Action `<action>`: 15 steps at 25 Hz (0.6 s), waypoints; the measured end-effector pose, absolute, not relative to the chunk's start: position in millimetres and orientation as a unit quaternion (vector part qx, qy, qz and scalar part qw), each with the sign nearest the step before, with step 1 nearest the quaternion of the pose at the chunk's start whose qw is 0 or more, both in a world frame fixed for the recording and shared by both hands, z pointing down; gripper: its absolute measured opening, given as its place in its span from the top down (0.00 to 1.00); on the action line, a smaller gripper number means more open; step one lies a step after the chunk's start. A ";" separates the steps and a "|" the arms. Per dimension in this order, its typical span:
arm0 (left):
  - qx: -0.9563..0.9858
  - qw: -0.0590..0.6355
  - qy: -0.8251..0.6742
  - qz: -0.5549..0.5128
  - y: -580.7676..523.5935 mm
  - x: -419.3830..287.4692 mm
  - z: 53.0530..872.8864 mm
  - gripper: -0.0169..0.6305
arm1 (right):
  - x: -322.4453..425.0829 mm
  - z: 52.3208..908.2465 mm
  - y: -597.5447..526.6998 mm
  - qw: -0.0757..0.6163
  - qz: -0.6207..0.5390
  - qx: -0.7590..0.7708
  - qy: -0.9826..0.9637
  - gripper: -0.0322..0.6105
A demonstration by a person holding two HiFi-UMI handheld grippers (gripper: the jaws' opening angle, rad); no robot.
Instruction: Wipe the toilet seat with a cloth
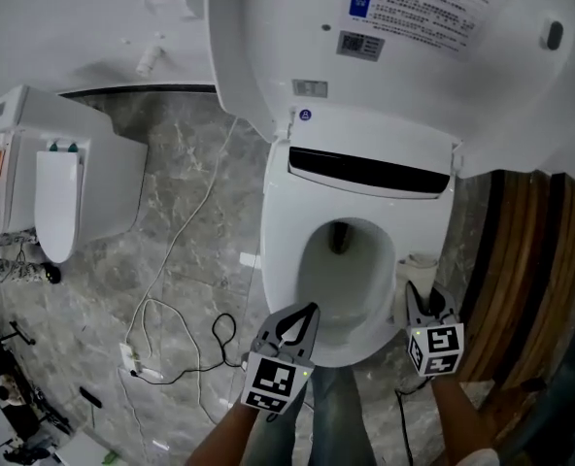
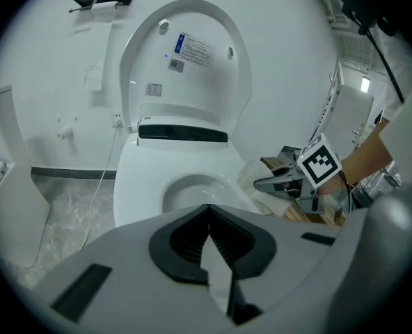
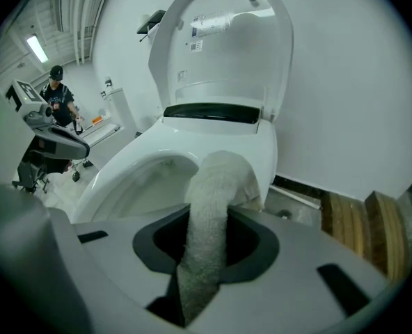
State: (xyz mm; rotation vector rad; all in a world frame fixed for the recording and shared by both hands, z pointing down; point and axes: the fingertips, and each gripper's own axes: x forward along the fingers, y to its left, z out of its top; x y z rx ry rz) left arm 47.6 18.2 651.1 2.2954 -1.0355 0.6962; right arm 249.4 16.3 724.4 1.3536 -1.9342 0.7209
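Our right gripper (image 1: pixel 416 295) is clamped on a white terry cloth (image 3: pixel 216 186) — the strip runs out from between the jaws and its far end flops against the right rim of the white oval toilet seat (image 1: pixel 280 260). Our left gripper (image 1: pixel 312 311) has its jaws pressed together, nothing in them, at the seat's near edge. The white plastic lid (image 1: pixel 385 56) stands raised on the far side.

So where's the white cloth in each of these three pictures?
Head view: cloth lower right, at the seat's right edge, just ahead of the right gripper.
Left gripper view: right of centre, at that gripper's tip.
Right gripper view: dead centre, clamped between its jaws.
Shared landmark: the raised lid with its blue label.
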 end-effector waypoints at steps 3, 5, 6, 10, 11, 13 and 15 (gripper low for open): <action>0.848 0.267 -0.380 0.256 37.6 37.4 652.2 0.95 | 237.3 727.1 46.9 0.329 0.285 0.518 -0.737 0.81; 0.849 0.269 -0.377 0.256 51.0 31.8 652.8 0.95 | 228.5 727.7 68.4 0.329 0.290 0.517 -0.735 0.81; 0.849 0.270 -0.375 0.256 58.2 28.2 653.0 0.95 | 222.7 728.0 79.8 0.329 0.293 0.516 -0.735 0.81; 0.848 0.273 -0.373 0.259 87.4 7.0 654.6 0.95 | 191.4 731.6 126.7 0.324 0.303 0.510 -0.737 0.81; 0.848 0.272 -0.373 0.260 94.4 0.8 654.2 0.95 | 182.5 732.5 138.5 0.322 0.306 0.509 -0.737 0.81; 0.847 0.270 -0.374 0.263 108.1 -12.8 652.2 0.95 | 163.6 733.7 161.8 0.319 0.314 0.507 -0.737 0.81; 0.845 0.270 -0.378 0.264 119.9 -28.5 648.8 0.95 | 142.5 734.7 181.4 0.317 0.319 0.504 -0.737 0.81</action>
